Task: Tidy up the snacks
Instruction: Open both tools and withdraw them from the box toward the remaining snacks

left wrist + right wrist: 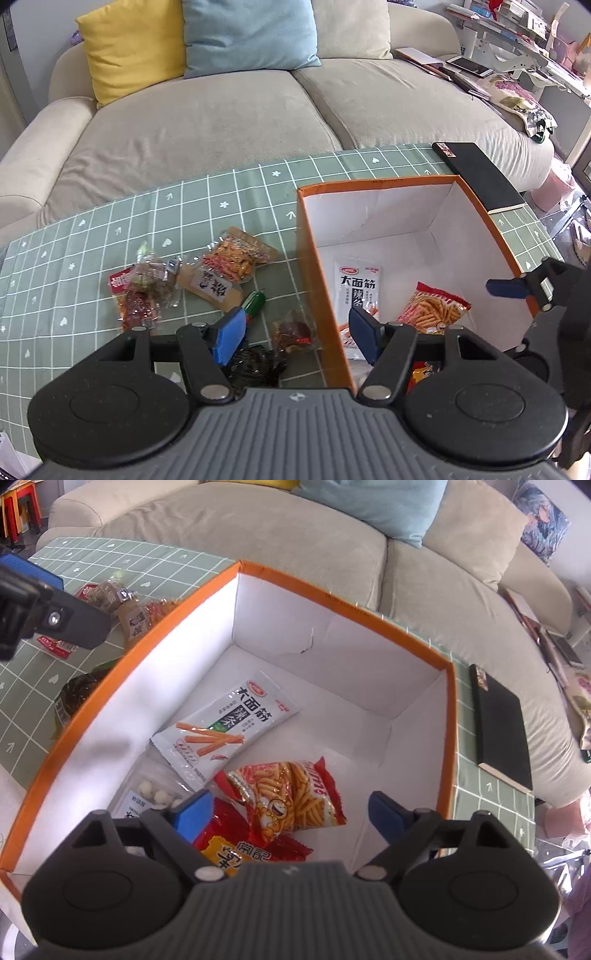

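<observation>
My left tool (295, 328) hangs spread and empty, straddling the box (314, 258) wall: one pad over the tabletop (92, 229), one inside. My right tool (291, 812) is spread wide over the box floor, nothing between the pads; no earlier picture, so only that. In the box: white pack (225, 727), long axis slanting toward the far wall, orange-stick bag (291, 797) beside it, red pack (240, 842) under my left pad, candy bag (155, 794) against the near-left wall. Far right half of the floor is bare. Loose snacks (192, 280) cluster left of the box, a green tube (255, 302) tilted toward it, dark pack (255, 365) below my tool. Black book (480, 177) sits at the far right tabletop edge; sofa (221, 122) beyond.
</observation>
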`<state>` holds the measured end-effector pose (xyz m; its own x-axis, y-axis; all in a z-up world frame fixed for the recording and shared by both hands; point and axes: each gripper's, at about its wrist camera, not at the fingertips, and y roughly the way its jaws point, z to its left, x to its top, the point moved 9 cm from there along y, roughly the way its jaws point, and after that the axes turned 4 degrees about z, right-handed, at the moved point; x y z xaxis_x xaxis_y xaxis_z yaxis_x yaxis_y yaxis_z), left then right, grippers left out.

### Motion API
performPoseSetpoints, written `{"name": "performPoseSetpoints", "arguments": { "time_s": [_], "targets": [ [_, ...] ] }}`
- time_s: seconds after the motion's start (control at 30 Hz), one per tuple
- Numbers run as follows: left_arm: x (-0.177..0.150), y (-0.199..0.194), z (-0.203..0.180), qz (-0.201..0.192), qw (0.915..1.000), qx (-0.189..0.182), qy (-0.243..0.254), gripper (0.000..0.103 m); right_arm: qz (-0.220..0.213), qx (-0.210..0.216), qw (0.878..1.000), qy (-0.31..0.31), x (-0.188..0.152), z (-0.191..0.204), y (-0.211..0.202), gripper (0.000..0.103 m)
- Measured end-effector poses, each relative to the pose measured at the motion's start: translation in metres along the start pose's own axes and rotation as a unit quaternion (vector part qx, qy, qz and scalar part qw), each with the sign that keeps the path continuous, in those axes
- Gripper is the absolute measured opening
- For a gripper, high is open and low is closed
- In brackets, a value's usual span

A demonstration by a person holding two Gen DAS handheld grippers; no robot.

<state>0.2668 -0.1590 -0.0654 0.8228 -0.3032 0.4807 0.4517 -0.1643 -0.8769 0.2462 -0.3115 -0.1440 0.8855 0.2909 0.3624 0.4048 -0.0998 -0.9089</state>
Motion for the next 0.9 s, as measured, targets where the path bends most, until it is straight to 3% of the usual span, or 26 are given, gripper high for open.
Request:
{"name": "performPoseSetpoints", "arguments": {
  "time_s": [0.17,0.33,0.53,0.9],
  "targets": [
    [-0.012,-0.011,0.022,-0.014,0.9998,0.008,-0.010,0.075,-0.019,-0.015,1.000,0.009,0.006,0.012,-0.029,0.089],
    [-0.023,-0.022,0.050,-0.032,0.9990,0.020,-0.025,0.075,-0.065,-0.014,0.997,0.033,0.020,0.035,-0.068,0.090],
    [-0.044,-0.031,0.088,-0.049,0.9968,0.008,-0.062,0.076,-0.126,-0.004,0.991,0.051,0.035,0.079,-0.102,0.090],
    [-0.112,-0.016,0.151,-0.035,0.9945,0.028,-0.095,0.076,-0.167,0.016,0.983,0.068,0.033,0.162,-0.101,0.090]
  ]
}}
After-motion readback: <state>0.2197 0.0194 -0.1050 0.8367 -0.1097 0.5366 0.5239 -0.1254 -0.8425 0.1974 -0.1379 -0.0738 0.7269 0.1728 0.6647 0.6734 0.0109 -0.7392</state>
